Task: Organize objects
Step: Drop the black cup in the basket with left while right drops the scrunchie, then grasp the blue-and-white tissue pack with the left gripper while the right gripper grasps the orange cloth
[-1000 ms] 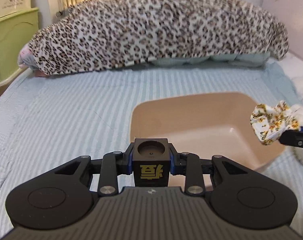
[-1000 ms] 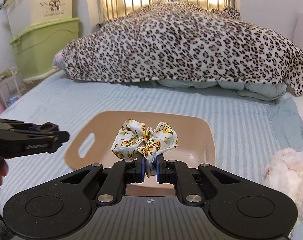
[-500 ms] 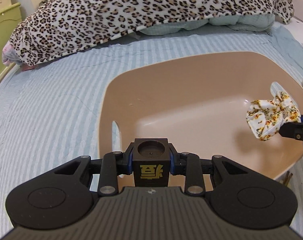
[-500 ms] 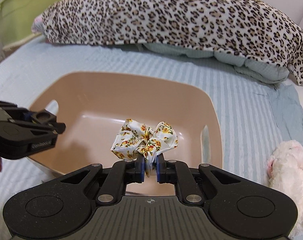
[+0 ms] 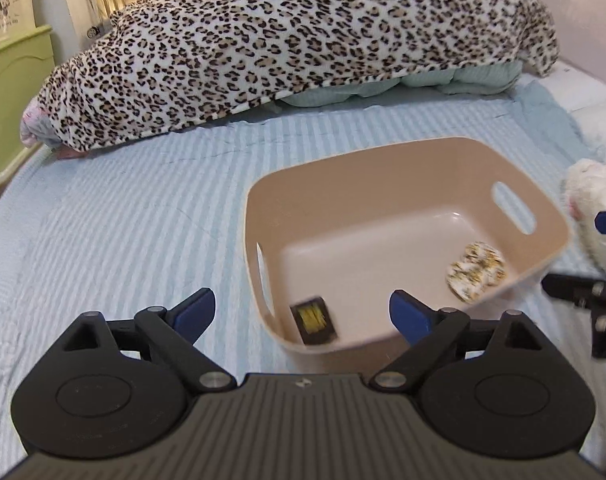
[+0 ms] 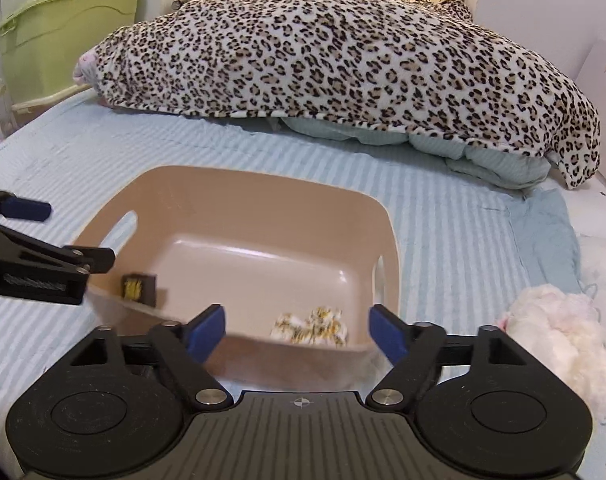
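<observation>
A tan plastic bin with slot handles sits on the striped blue bed; it also shows in the right wrist view. Inside lie a black cube with a gold mark and a floral yellow-and-white scrunchie. My left gripper is open and empty above the bin's near left corner. My right gripper is open and empty above the bin's near edge, over the scrunchie.
A leopard-print blanket is heaped across the back of the bed. A white plush toy lies right of the bin. Green storage boxes stand at the left beside the bed.
Both grippers opened and pulled back. The black cube left my left gripper and the scrunchie left my right gripper; both now lie in the bin.
</observation>
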`<state>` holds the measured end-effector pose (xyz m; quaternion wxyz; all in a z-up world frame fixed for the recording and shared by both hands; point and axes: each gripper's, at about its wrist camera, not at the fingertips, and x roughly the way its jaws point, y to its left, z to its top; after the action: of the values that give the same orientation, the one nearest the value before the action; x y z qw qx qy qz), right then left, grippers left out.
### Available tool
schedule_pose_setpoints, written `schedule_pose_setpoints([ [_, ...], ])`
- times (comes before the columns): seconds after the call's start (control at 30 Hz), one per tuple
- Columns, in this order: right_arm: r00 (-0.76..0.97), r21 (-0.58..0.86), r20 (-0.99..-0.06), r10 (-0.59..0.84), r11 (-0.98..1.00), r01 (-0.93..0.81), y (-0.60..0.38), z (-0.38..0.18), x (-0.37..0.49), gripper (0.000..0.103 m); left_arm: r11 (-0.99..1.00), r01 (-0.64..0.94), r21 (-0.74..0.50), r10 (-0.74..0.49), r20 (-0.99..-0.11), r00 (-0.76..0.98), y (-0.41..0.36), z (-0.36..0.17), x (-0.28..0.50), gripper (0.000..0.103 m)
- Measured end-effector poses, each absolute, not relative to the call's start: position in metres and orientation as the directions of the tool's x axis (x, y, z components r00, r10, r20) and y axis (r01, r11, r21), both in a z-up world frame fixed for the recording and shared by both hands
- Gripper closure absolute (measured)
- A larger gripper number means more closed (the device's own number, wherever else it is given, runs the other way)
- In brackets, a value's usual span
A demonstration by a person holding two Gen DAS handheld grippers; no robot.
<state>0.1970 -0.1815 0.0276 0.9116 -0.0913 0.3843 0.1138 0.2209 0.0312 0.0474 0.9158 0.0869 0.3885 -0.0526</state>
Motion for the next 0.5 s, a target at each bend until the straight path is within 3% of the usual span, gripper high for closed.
schedule_pose_setpoints([
  [0.5, 0.562, -0.113, -0.815, 0.137, 0.915, -0.387, -0.175, -0.022, 0.139, 0.000, 0.955, 0.230, 0.190, 0.030, -0.828, 0.560, 0.069, 0.004, 0.166, 0.009],
])
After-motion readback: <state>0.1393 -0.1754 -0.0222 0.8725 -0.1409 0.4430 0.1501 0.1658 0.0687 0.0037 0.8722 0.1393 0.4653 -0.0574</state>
